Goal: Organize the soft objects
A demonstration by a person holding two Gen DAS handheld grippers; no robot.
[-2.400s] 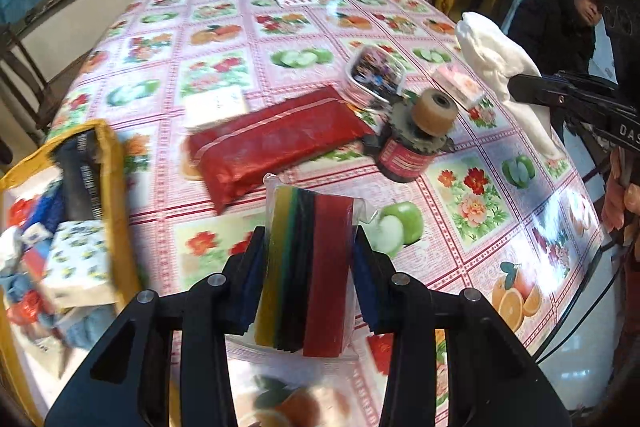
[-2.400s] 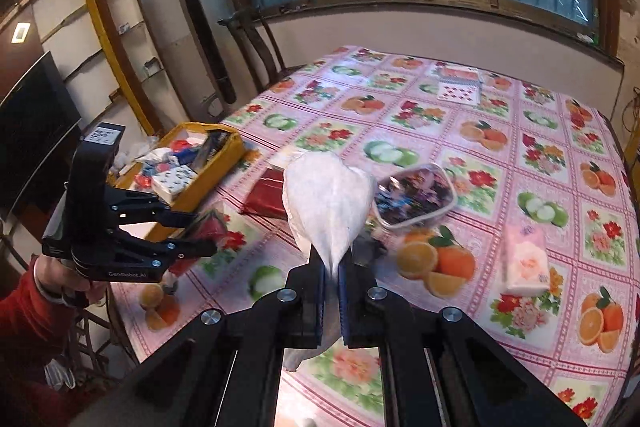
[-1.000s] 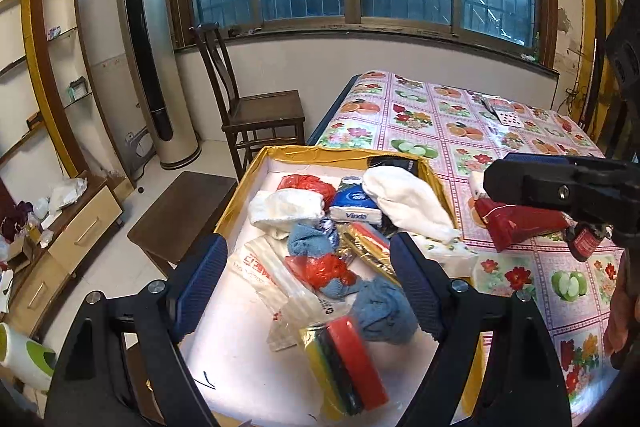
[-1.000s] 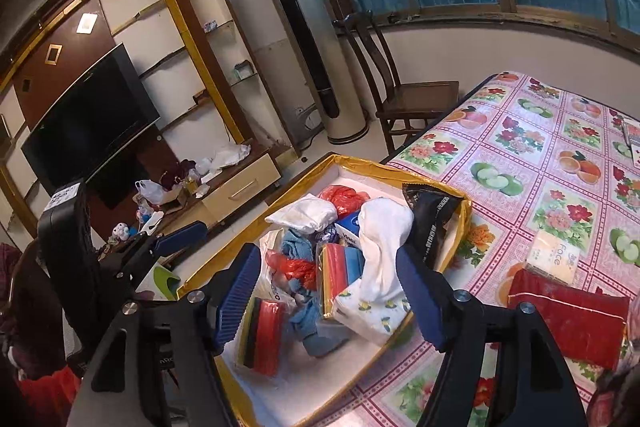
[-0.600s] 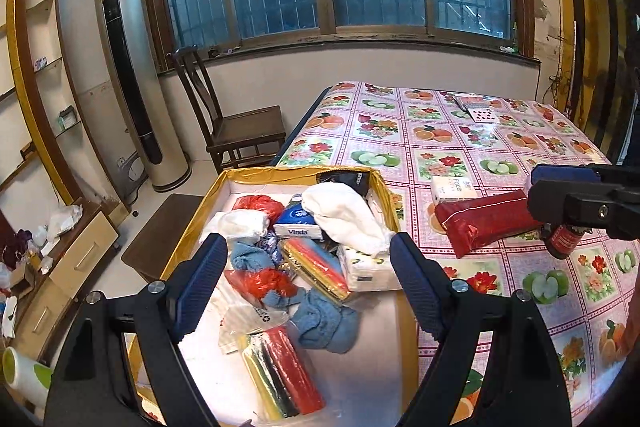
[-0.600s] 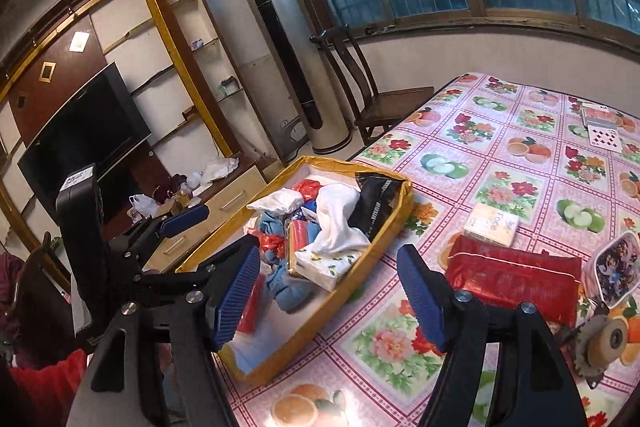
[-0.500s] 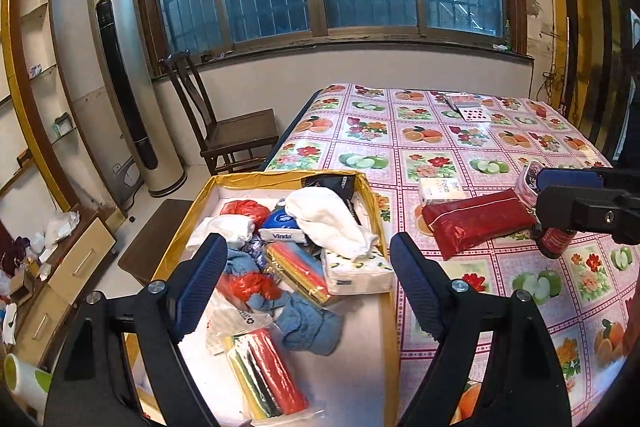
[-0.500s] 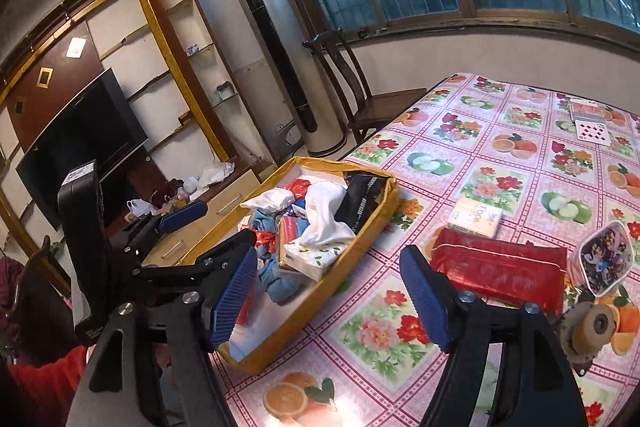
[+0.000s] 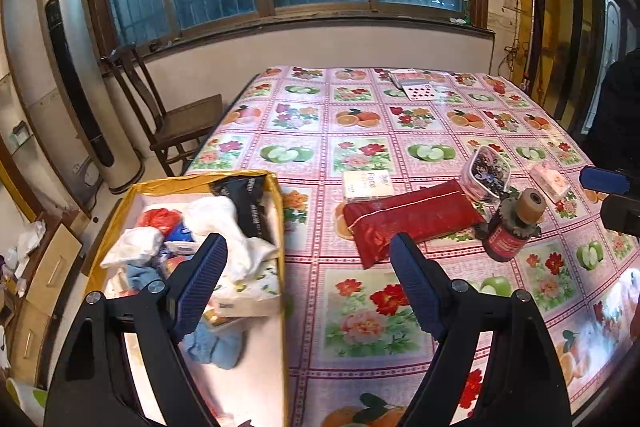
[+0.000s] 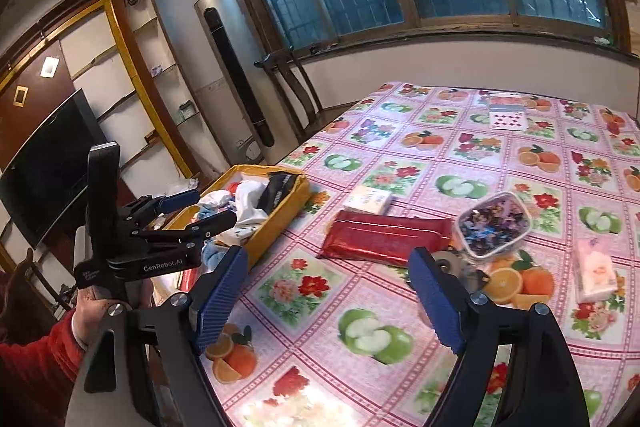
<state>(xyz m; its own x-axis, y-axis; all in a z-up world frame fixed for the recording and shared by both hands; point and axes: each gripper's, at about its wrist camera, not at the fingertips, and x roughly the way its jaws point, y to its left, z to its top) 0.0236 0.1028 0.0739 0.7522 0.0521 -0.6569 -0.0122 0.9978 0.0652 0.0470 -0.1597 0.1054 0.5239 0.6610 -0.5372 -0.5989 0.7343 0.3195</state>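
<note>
**Both grippers empty above the fruit-print bench**

The left hand-held gripper [image 9: 308, 267] has its blue-padded fingers spread wide with nothing between them; it hangs over the near end of the yellow-walled open box [image 9: 276, 195] and the bench beside it. The right hand-held gripper [image 10: 328, 291] is likewise spread wide and empty, above the bench covered in a pink fruit-and-flower oilcloth [image 10: 480, 155].

The box sits at the bench's left edge and holds a heap of soft things: a white cloth [image 9: 224, 223], a blue cloth [image 9: 212, 345], a flower-printed tissue pack [image 9: 248, 291], a black packet [image 9: 248, 203] leaning at the far end.

On the bench, apart from the box, lies a long red soft pouch [image 9: 408, 217], with a small white tissue pack [image 9: 368, 183] touching its far side. A clear lidded tub [image 9: 486, 173] and a dark red jar [image 9: 510, 231] stand just to the pouch's right, a pink tissue pack [image 10: 594, 275] further right.
</note>
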